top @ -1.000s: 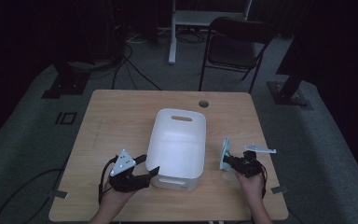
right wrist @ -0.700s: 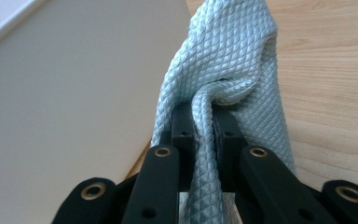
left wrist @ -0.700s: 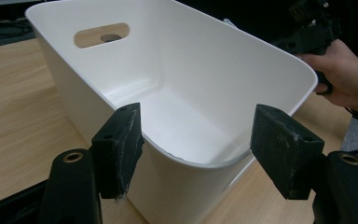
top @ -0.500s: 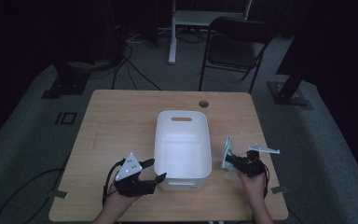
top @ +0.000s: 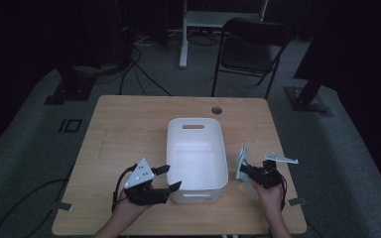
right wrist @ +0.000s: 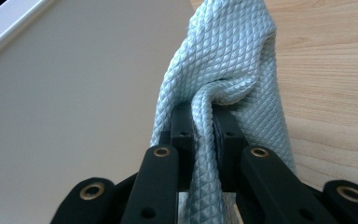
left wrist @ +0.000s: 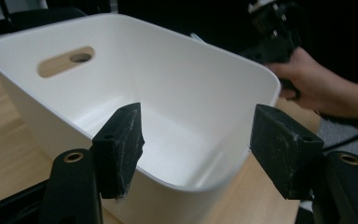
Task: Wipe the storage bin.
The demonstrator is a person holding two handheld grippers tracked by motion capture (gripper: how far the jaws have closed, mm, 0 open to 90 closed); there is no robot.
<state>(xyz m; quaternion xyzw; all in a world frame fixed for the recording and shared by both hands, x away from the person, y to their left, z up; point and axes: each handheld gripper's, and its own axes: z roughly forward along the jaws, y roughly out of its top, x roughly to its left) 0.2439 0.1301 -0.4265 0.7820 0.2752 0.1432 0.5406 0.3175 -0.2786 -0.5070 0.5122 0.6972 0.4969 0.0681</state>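
High view: white bin (top: 197, 148) empty inside

each gripper is black: the left gripper (top: 166, 178) carries a grey three-cornered plate with dark dots; its pads (left wrist: 121, 144) are scuffed foam blocks. the right gripper (right wrist: 204, 126) has brass-ringed screw holes. black cables trail behind.

left gripper (top: 168, 179) jaws spread apart; right gripper (top: 242, 167) jaws clamped together.
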